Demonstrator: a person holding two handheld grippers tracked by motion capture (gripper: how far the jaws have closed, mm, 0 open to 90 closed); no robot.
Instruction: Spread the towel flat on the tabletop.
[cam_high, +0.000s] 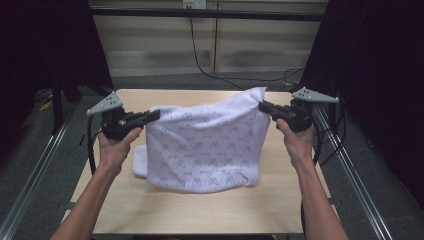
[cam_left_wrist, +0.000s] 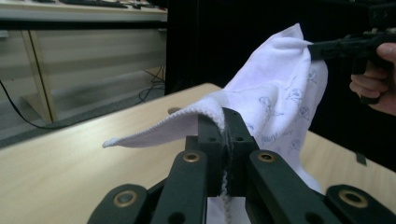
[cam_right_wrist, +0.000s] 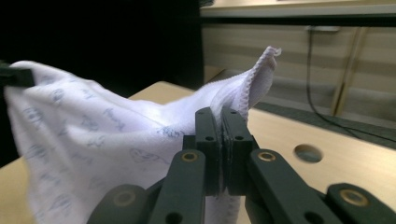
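A white towel (cam_high: 207, 142) with a faint blue print hangs stretched between my two grippers above the wooden table (cam_high: 200, 210), its lower edge resting on the tabletop. My left gripper (cam_high: 156, 115) is shut on the towel's left top corner. In the left gripper view the towel (cam_left_wrist: 275, 100) is pinched between the shut jaws of my left gripper (cam_left_wrist: 224, 122). My right gripper (cam_high: 262, 106) is shut on the right top corner. The right gripper view has the towel (cam_right_wrist: 93, 135) clamped in my right gripper (cam_right_wrist: 221, 122), with the corner tip sticking up past the jaws.
Metal rails (cam_high: 35, 175) run along both sides of the table. A black cable (cam_high: 200, 60) hangs down the pale wall behind. A round hole (cam_right_wrist: 308, 152) sits in the tabletop near the right gripper. Dark curtains stand at both sides.
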